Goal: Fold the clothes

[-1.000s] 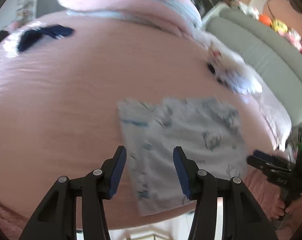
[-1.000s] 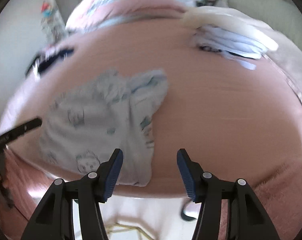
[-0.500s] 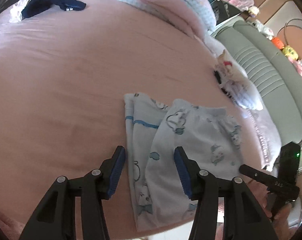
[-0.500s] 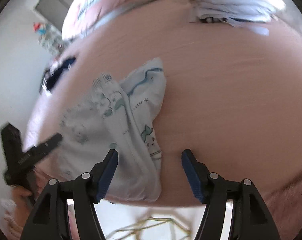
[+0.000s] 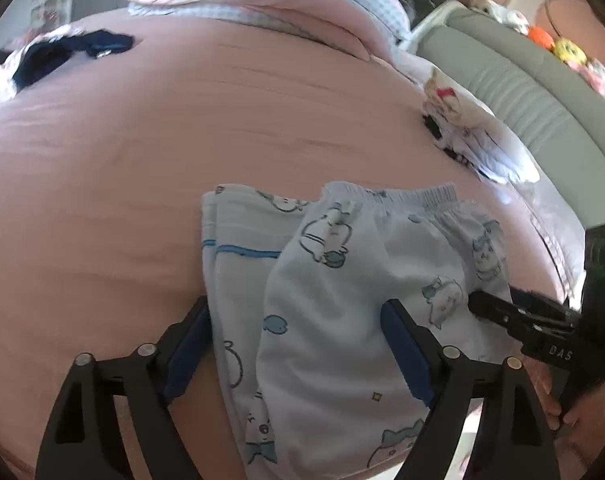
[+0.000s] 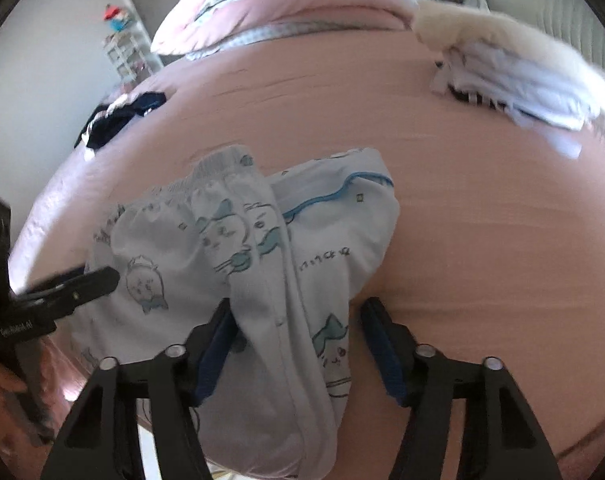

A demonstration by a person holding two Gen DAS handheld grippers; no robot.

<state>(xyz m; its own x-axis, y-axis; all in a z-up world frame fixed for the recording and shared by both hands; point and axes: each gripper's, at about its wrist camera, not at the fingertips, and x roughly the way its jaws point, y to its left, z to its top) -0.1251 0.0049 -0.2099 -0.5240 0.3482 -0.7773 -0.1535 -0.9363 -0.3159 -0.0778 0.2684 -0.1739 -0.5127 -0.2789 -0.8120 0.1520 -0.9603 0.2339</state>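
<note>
A: Where do the pyjama bottoms lie?

B: At the near edge of the pink bed, long axis running from the waistband on the far side toward the person, the hem hanging over the edge.

A: And the left tool?

B: It straddles the left half of the cloth, about half open and closing; fabric sits between the pads, but I judge they aren't pressing yet.

A: The right tool?

B: Same posture over the right-hand fold, about half open and closing, cloth between the pads, apparently not pinched. Both tools are equally near, so a two-handed grip of the near end looks likely.
</note>
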